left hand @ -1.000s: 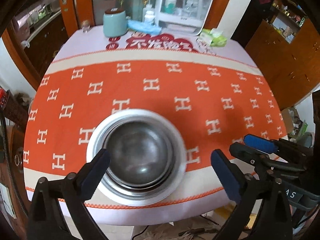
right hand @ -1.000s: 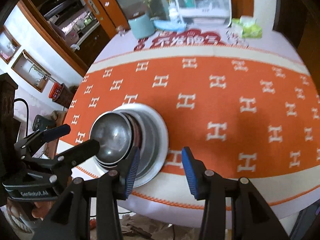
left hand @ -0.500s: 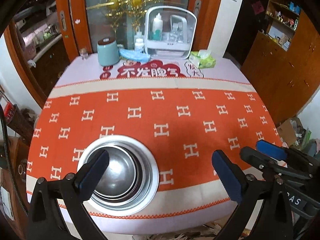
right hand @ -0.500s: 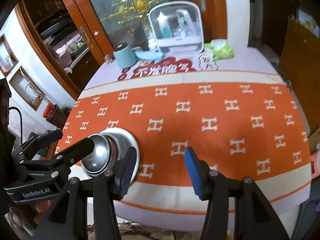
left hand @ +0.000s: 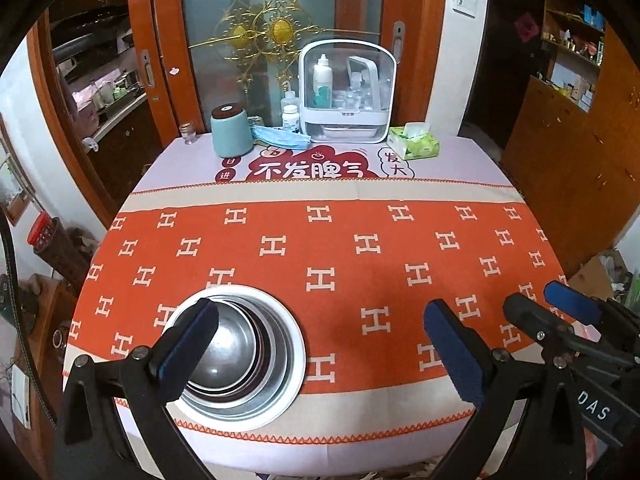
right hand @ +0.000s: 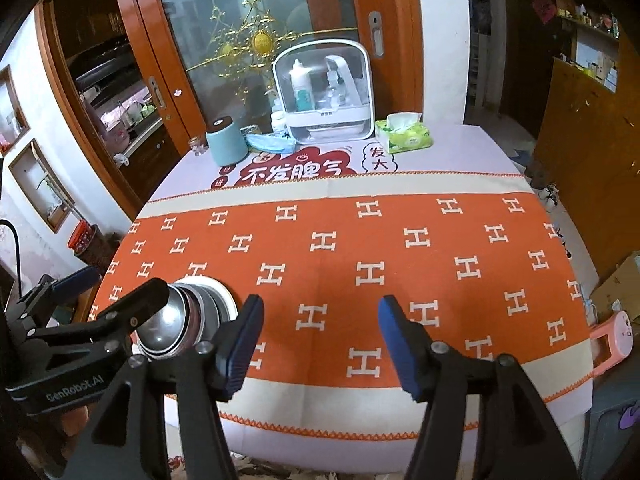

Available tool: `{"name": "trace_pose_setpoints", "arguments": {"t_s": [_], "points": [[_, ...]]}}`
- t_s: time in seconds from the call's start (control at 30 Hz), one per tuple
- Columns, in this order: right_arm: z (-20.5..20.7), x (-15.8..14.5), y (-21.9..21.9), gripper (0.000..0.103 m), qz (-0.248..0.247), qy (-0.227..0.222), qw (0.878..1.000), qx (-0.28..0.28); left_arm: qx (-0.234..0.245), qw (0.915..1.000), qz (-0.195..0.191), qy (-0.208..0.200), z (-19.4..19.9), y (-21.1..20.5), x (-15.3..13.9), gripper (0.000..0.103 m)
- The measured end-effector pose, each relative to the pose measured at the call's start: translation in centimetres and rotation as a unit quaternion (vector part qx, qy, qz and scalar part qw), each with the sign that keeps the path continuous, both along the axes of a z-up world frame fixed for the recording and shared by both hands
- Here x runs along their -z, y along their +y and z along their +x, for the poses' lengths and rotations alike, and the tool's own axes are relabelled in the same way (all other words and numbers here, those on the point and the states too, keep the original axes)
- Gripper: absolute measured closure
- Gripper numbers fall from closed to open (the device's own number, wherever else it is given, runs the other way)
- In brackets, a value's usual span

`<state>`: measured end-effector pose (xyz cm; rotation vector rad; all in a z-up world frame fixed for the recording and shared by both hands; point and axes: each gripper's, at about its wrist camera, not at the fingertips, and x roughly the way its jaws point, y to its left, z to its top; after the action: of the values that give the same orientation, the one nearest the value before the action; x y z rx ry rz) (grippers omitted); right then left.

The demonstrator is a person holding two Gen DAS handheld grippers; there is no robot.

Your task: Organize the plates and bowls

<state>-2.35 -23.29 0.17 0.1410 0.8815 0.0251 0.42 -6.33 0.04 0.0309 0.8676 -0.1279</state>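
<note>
Several steel bowls sit nested inside each other on a white plate, near the front left of the orange H-patterned tablecloth. My left gripper hangs open above the table's front edge; its left finger overlaps the stack in the picture without gripping it. My right gripper is to the right of the bowls and plate. Its jaws are opening and only cloth shows between them. Each wrist view catches the other gripper: the right one and the left one.
At the far end of the table stand a teal canister, a white storage box with bottles, a green tissue pack and a blue face mask. A pink object hangs off the table's right edge.
Both grippers have drawn back and up from the bowl stack, so more of the table and room shows. The right jaws stand wider apart. The stack has stayed in place.
</note>
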Motion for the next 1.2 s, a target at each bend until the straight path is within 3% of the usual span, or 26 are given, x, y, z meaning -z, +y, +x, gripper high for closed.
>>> {"name": "trace_pose_setpoints", "arguments": {"t_s": [1.2], "points": [[0.4,-0.2,-1.1,0.043,-0.018,-0.007,1.0,-0.017,-0.02,0.9997,0.004,0.01,-0.2,-1.2,0.6,0.001]]}}
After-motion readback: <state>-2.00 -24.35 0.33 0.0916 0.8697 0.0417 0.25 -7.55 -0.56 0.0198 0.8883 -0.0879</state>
